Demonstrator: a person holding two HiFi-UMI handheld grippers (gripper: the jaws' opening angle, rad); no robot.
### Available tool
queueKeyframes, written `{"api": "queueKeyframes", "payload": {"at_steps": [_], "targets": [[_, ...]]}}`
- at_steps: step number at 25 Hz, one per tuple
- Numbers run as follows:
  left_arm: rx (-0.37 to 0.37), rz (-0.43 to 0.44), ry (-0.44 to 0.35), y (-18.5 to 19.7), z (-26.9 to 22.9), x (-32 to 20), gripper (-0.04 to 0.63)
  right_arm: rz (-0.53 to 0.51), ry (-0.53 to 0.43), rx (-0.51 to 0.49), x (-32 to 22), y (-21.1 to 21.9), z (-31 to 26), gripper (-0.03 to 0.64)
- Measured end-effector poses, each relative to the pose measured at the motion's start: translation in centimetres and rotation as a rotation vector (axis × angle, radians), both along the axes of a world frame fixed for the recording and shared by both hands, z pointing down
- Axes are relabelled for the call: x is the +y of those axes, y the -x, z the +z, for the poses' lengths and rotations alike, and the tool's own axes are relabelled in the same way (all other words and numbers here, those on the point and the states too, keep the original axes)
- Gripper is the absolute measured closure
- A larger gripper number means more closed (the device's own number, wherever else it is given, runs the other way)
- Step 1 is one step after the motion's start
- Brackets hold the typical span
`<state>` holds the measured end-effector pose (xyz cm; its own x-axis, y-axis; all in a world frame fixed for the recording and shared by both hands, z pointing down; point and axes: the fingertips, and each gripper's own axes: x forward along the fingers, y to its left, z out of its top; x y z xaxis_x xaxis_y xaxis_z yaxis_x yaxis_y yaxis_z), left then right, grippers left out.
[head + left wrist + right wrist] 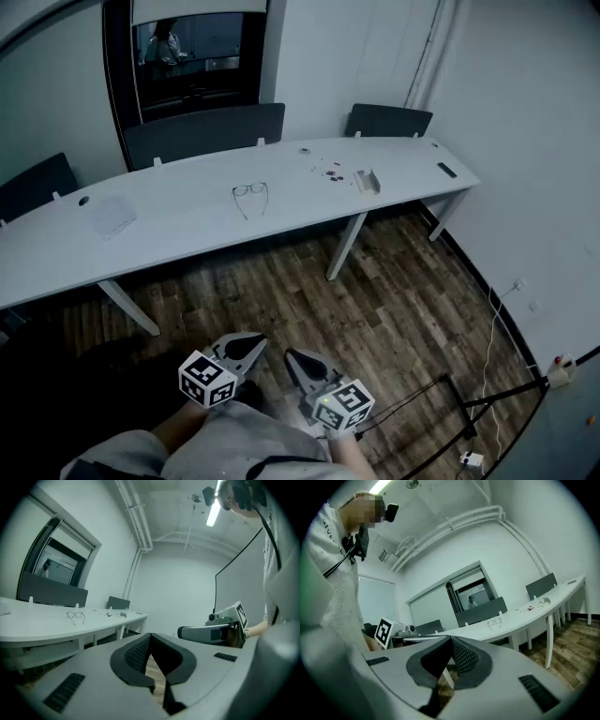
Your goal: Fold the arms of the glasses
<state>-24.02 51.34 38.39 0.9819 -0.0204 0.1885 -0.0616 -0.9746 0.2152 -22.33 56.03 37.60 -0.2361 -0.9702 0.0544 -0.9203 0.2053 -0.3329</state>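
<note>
A pair of thin-framed glasses [250, 195] lies on the long white table [187, 230] with its arms spread open toward me. It shows small in the left gripper view [75, 616] and in the right gripper view [495, 622]. My left gripper [251, 348] and right gripper [293, 363] are held low, close to my body, over the wooden floor and far from the table. Both are shut with nothing between the jaws. The tips of the left gripper [150, 635] and the right gripper [451, 638] meet.
Dark chairs [202, 133] stand behind the table. On it lie a sheet of paper [112, 216], small red bits [333, 172], a small box [367, 181] and a dark remote [447, 170]. A black stand [487, 403] and cable are on the floor at right.
</note>
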Motion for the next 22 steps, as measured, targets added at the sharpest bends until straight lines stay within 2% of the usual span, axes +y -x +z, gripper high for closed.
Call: {"api": "queueKeyframes", "payload": {"at_steps": [4,13,17,22], "targets": [[0.005,-0.009,0.008,-0.6,0.1,-0.5,0.580,0.005,0.004,-0.008,-0.6,-0.6,0.1,0.598],[-0.035,-0.016,0.066,-1.9,2.4,-3.6,0.580,0.014,0.061,-0.054,-3.3,-2.0,2.8,0.598],[-0.035,-0.018,0.085,-3.6,3.1,-6.8,0.580,0.016,0.090,-0.068,-6.1,-3.6,3.8,0.598],[-0.013,-0.043,0.091,-6.4,3.0,-13.2,0.580,-0.007,0.115,-0.055,-12.3,-6.4,4.4,0.598]]}}
